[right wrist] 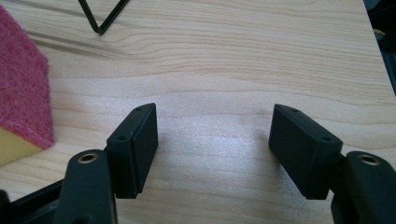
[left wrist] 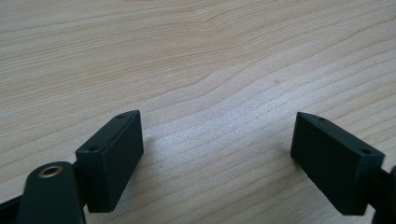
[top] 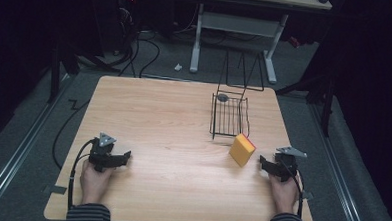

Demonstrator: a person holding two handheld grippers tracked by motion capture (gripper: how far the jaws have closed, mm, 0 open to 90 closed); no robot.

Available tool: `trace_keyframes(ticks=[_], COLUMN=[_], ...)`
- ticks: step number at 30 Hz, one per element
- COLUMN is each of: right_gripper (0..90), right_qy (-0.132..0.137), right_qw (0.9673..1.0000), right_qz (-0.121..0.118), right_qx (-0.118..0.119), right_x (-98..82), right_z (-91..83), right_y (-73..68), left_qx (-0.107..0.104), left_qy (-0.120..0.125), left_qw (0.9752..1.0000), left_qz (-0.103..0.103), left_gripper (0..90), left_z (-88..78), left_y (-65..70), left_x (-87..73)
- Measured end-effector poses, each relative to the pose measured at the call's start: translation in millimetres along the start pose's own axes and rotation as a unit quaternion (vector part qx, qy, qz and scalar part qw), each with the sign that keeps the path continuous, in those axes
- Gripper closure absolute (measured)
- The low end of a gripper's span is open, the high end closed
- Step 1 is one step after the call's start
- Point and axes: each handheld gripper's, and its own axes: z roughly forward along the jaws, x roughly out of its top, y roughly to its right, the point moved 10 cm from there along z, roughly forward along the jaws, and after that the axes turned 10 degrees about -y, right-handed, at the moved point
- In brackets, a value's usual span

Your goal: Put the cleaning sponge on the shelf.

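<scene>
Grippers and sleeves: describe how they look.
Both the left gripper and right gripper are black, each topped by a grey three-cornered plate and trailing a black cable. Their fingers are flat black rectangular blocks with small screw holes. The sleeves are dark with fine stripes.

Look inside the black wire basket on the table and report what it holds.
Inside the wire basket, a small dark round object lies at its far end. The rest of its floor shows bare wire over the table. What the round object is cannot be told.
</scene>
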Motion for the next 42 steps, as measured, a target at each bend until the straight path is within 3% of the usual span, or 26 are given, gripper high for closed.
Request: trace_keyframes(ticks=[29, 39, 42], right_gripper=[33.0, 33.8, 34.4], right_qy=[0.001, 0.001, 0.012], right_qw=[1.0, 0.9999, 0.9997], right_qz=[-0.005, -0.009, -0.014], right_qx=[0.002, 0.014, 0.018], right_x=[-1.0, -8.1, -8.6], right_z=[-0.9, -7.6, -13.6], right_y=[-0.1, -4.0, -5.7], left_qx=[-0.001, 0.0, 0.0], left_qy=[0.0, 0.0, 0.0], left_qw=[1.0, 1.0, 1.0], left_qz=[0.001, 0.0, 0.0], left_gripper=[17.6, 17.6, 17.6], left_z=[0.1, 0.1, 0.1], left_y=[-0.3, -0.2, -0.2], left_x=[0.2, 0.2, 0.2])
